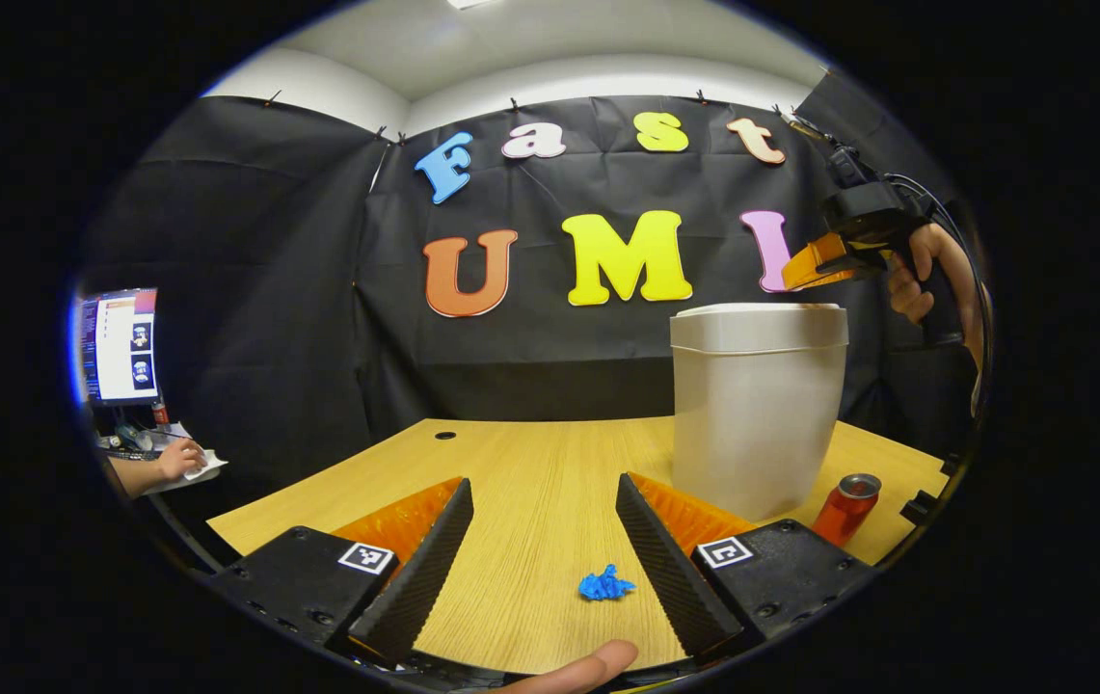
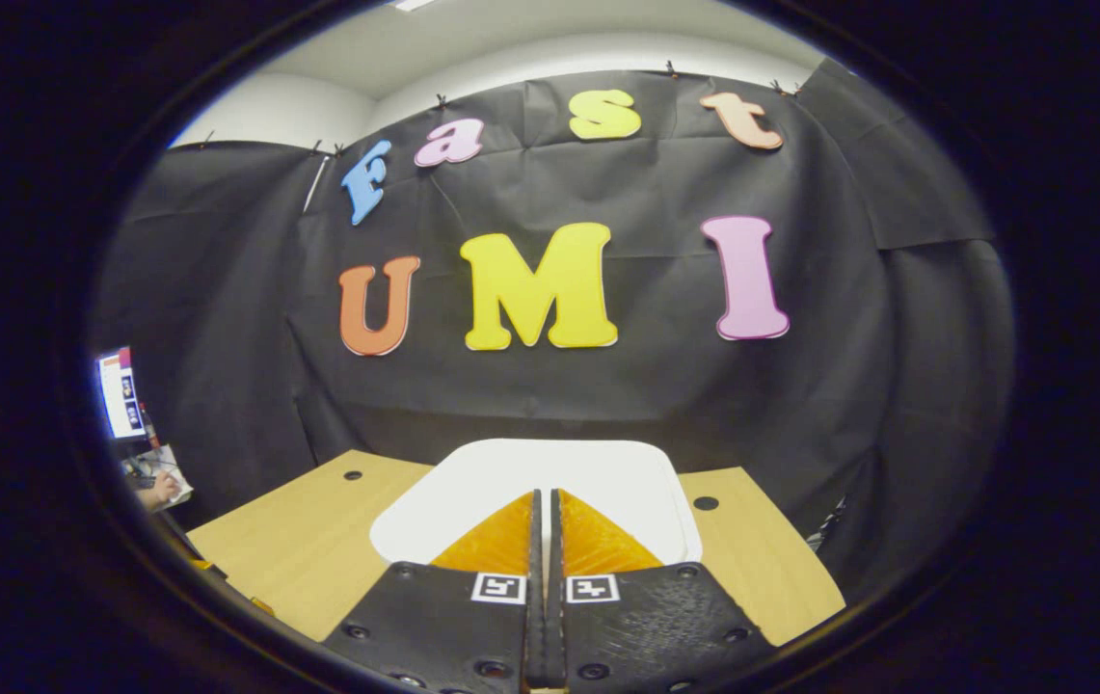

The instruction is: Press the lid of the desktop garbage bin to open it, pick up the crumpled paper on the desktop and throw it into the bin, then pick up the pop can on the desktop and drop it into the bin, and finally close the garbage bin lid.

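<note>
Right gripper hovering straight over the bin lid, jaws clenched together with nothing between them, tips pointing down at the near half of that white lid. Looking like the press-to-open step, not done yet since the lid is sitting flat and shut on the garbage bin. From the left gripper view, same right gripper hanging just above the lid's right edge, hand on the grip behind it; hard to say whether touching or just apart. So the key relation: lid directly below the closed tips, straight-down push probably all that's needed. Meanwhile left gripper waiting low over the surface, jaws spread wide and holding nothing, crumpled paper lying between them, closer to the right-hand finger, near the camera end. Definitely the nearer arm for the paper. Pop can standing a bit tilted-looking by fisheye, just right of the bin's base, beyond the left gripper's right finger.
</note>
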### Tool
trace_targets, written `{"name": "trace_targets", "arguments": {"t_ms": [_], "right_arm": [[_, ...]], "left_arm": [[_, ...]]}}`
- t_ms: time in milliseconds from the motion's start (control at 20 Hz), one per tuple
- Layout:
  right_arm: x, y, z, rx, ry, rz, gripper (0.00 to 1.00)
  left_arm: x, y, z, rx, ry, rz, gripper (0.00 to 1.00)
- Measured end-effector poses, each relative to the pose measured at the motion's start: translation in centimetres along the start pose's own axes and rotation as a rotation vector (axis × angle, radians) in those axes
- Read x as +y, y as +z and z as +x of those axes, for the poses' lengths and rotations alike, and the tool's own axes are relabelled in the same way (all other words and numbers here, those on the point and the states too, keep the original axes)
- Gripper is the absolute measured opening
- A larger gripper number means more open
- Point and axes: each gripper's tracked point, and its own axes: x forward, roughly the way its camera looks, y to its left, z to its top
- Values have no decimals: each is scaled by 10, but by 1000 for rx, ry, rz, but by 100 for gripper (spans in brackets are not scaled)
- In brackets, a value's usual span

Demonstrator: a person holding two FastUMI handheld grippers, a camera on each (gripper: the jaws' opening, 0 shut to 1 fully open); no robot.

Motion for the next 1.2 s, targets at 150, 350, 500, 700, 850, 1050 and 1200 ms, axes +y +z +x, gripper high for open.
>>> {"name": "trace_targets", "arguments": {"t_ms": [150,350,500,700,850,1050,1200], "right_arm": [[5,4,0,-14,-2,-68,0],[10,-13,0,29,-2,-102,0],[6,-21,4,56,7,-86,1],[5,-28,4,71,23,-124,1],[5,-25,2,41,4,-140,1],[13,-6,-21,-68,-23,-134,1],[22,3,-47,-128,-34,-152,1]], "left_arm": [[0,-9,9,18,6,-22,98],[8,-23,17,60,39,-14,98],[9,-29,20,64,42,-23,98],[5,-36,23,81,28,-34,98],[4,-39,22,84,29,-20,98],[9,-45,15,97,29,-15,98],[15,-45,8,99,33,-19,98]]}}
